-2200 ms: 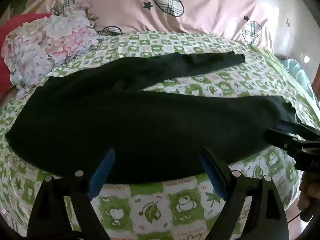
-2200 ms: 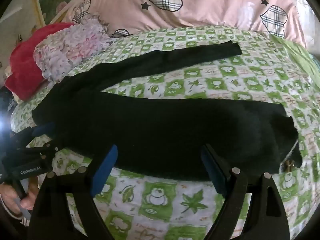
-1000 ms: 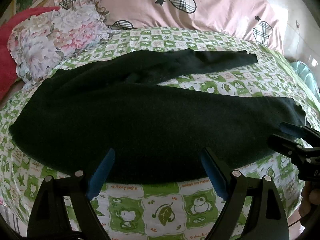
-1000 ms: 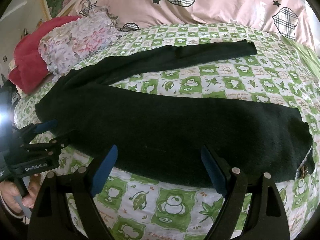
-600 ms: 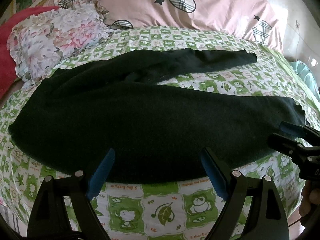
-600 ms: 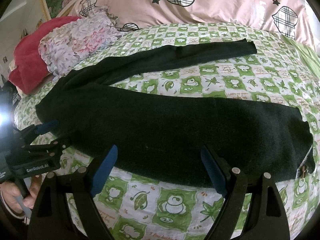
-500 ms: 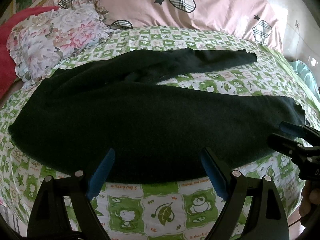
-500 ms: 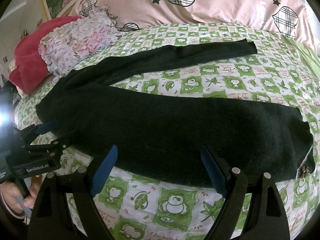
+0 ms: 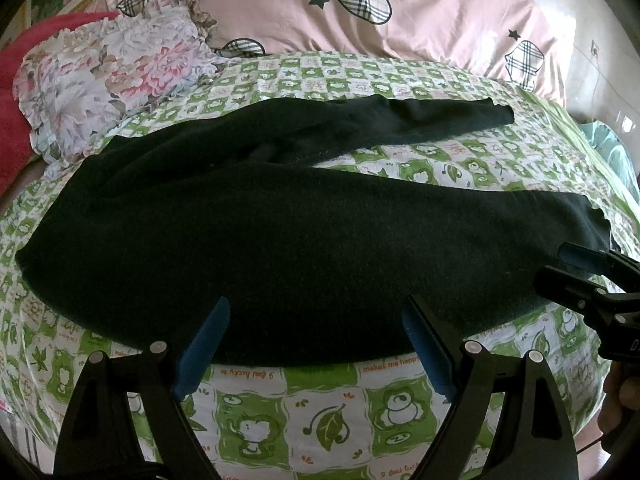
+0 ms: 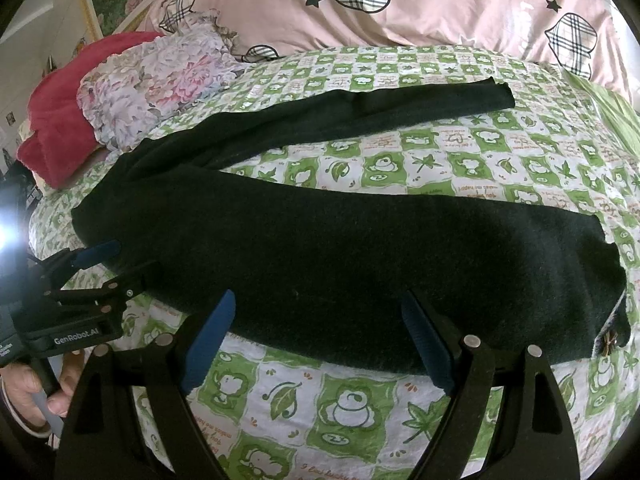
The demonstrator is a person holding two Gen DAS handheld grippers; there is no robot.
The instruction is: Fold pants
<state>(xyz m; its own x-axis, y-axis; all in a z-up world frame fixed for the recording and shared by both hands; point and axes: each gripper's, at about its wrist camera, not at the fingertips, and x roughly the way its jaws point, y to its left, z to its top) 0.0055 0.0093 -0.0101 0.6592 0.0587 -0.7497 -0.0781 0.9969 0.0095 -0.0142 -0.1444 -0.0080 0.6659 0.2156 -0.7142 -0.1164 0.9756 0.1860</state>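
Black pants (image 9: 280, 240) lie spread flat on the green checked bedsheet (image 9: 328, 408), waist at the left, two legs fanning to the right; they also show in the right wrist view (image 10: 360, 256). My left gripper (image 9: 316, 344) is open, its blue pads at the near edge of the front leg near the waist. My right gripper (image 10: 320, 340) is open at the near edge of the same leg, closer to the cuff. Each gripper shows in the other's view: the right (image 9: 592, 280) by the cuff, the left (image 10: 100, 276) by the waist.
A floral pillow (image 9: 104, 80) and a red blanket (image 10: 60, 120) lie at the far left. A pink duvet with plaid hearts (image 9: 380, 12) is bunched along the far side. The bed's near edge runs just below the grippers.
Between 2.2 s and 1.0 s ago both views pulled back a little and the front leg's cuff end came to lie flatter. Since then nothing has visibly moved.
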